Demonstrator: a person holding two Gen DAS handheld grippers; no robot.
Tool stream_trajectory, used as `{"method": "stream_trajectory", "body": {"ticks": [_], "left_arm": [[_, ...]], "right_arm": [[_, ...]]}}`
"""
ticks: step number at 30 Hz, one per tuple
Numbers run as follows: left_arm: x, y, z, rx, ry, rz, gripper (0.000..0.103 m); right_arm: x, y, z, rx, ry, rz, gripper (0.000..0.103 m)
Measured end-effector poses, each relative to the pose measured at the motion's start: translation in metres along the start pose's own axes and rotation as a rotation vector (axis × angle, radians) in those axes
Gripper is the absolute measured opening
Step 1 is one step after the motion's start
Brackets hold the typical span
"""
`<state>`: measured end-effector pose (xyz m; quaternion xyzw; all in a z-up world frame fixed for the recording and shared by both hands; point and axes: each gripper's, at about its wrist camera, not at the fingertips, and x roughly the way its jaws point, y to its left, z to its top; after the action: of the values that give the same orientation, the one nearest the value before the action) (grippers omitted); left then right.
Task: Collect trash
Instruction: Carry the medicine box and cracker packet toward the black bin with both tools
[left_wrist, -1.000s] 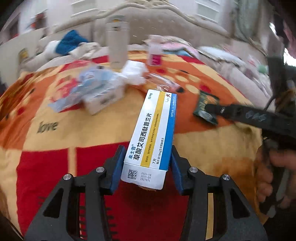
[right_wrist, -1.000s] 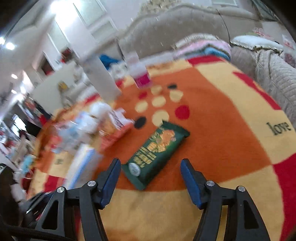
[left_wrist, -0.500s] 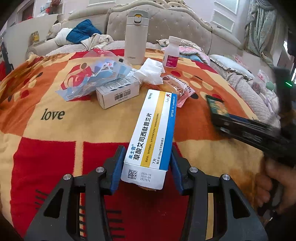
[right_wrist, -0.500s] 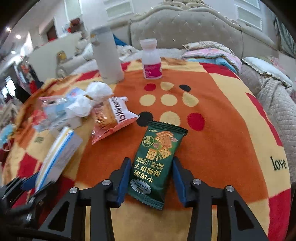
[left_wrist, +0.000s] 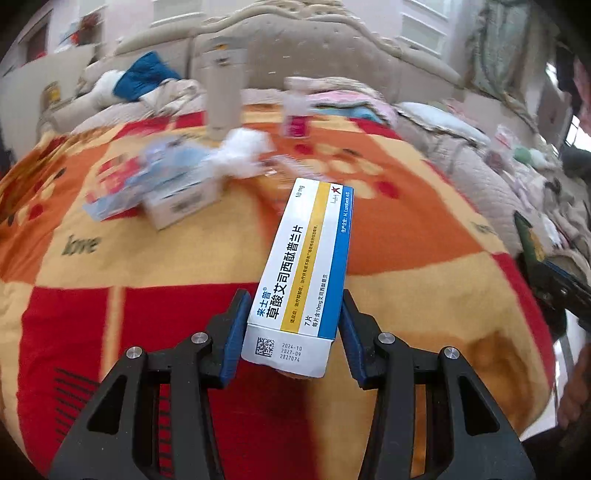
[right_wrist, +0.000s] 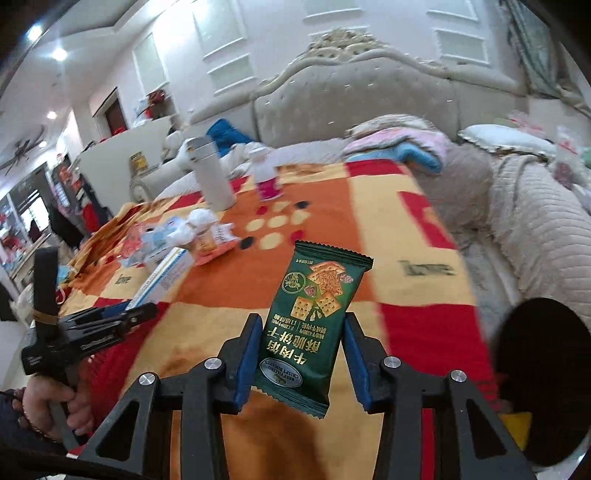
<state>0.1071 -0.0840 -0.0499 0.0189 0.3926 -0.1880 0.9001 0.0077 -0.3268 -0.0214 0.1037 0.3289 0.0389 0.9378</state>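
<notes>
My left gripper (left_wrist: 291, 332) is shut on a white, yellow and blue medicine box (left_wrist: 306, 269) and holds it above the blanket. It also shows in the right wrist view (right_wrist: 162, 277) at the left. My right gripper (right_wrist: 301, 358) is shut on a green biscuit packet (right_wrist: 314, 314), lifted clear of the blanket. More trash lies further back on the bed: a crumpled white tissue (left_wrist: 240, 151), a white carton (left_wrist: 181, 201), blue plastic wrappers (left_wrist: 147, 173) and an orange snack bag (right_wrist: 210, 242).
A red, orange and yellow blanket (right_wrist: 406, 229) covers the bed. A white thermos (right_wrist: 212, 173) and a small pink-labelled bottle (right_wrist: 267, 179) stand near the padded headboard (right_wrist: 351, 99). Quilted bedding (right_wrist: 535, 221) lies at the right. A dark round object (right_wrist: 543, 376) sits at the lower right.
My right gripper closed on the green biscuit packet and lifted it off the blanket, pulling back. My left gripper still holds the medicine box and has shifted slightly.
</notes>
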Motion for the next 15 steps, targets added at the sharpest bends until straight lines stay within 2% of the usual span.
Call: {"method": "stream_trajectory", "body": {"ticks": [8,15], "left_arm": [[-0.003,-0.089,0.001,0.096,-0.003,-0.105,0.045],[-0.006,-0.143,-0.008,0.161,0.006,-0.098,0.045]], "right_arm": [[-0.041,-0.064,-0.014,0.099,-0.034,-0.086,0.042],[-0.075,-0.104,-0.025,0.18,-0.083,-0.148,0.042]]}}
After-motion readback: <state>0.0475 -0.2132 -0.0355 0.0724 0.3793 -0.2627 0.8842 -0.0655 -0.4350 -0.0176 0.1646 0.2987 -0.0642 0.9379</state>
